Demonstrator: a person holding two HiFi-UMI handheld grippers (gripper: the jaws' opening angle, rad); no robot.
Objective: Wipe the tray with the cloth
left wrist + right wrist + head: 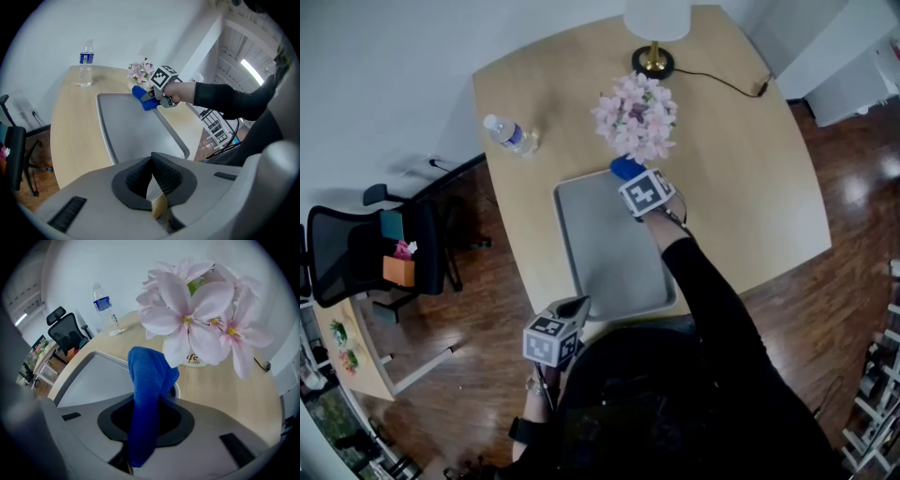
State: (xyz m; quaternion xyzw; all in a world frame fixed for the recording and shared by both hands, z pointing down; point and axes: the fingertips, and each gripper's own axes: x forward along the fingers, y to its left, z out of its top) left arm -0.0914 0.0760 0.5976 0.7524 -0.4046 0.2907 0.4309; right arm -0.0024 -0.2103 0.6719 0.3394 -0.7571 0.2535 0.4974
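Observation:
A grey tray [605,253] lies on the wooden table, seen also as the tray [131,136] and the tray [91,378]. My right gripper [628,173] is shut on a blue cloth [625,168] over the tray's far right corner, just in front of the flowers. The blue cloth [147,394] sticks up from between the jaws, and the blue cloth [143,98] hangs at the far tray rim. My left gripper [578,307] hovers at the tray's near left corner, shut with nothing in it; its pads [164,176] touch at the tips.
A pot of pink flowers [637,114] stands just beyond the tray. A water bottle [510,134] lies at the table's far left, a lamp base [653,61] with its cord at the far edge. An office chair [370,253] stands on the floor at left.

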